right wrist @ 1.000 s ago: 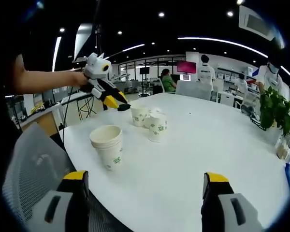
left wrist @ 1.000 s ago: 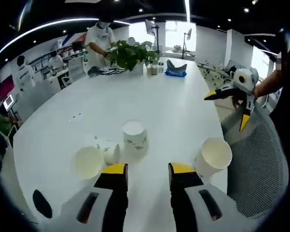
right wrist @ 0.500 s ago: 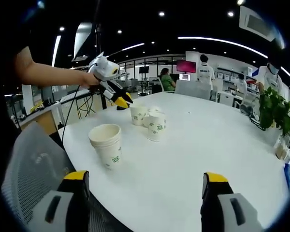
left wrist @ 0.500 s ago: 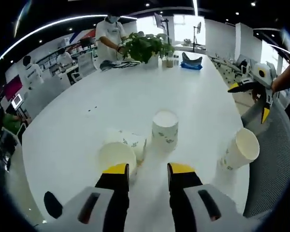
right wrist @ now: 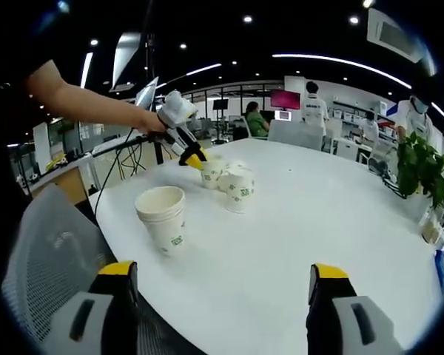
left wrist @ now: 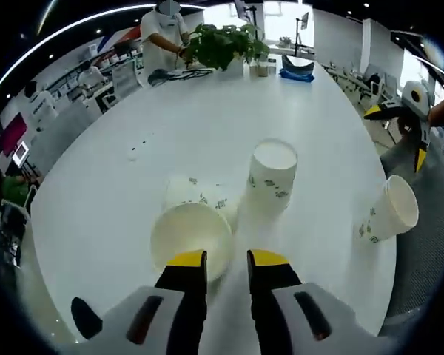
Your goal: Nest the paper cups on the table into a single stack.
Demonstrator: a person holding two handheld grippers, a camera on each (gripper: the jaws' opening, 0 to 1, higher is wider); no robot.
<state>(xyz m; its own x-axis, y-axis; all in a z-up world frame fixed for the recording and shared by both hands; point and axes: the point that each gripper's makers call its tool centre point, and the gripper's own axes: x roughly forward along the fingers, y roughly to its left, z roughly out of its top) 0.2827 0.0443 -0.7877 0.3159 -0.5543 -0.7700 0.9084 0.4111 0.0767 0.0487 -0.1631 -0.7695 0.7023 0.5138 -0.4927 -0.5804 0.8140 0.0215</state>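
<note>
An upright open paper cup (left wrist: pixel 191 231) stands just ahead of my left gripper (left wrist: pixel 227 257). The gripper is open with a narrow gap, and its left tip overlaps the cup's near rim. Behind that cup lies a cup on its side (left wrist: pixel 200 195), with an upside-down cup (left wrist: pixel 272 177) to its right. A short nested stack (left wrist: pixel 388 214) stands near the table edge. In the right gripper view that stack (right wrist: pixel 163 218) is front left, and the left gripper (right wrist: pixel 194 157) touches down at the cup cluster (right wrist: pixel 229 185). My right gripper (right wrist: pixel 222 277) hangs wide open and holds nothing.
The round white table (left wrist: pixel 170 126) runs far back to a potted plant (left wrist: pixel 218 44) and a standing person (left wrist: pixel 163 33). A grey mesh chair (right wrist: pixel 48 251) stands at the table's near edge. Other people sit at desks (right wrist: pixel 311 111) in the office beyond.
My left gripper has moved forward and down to the three loose cups, and its jaws have narrowed. The right gripper has stayed where it was, wide open.
</note>
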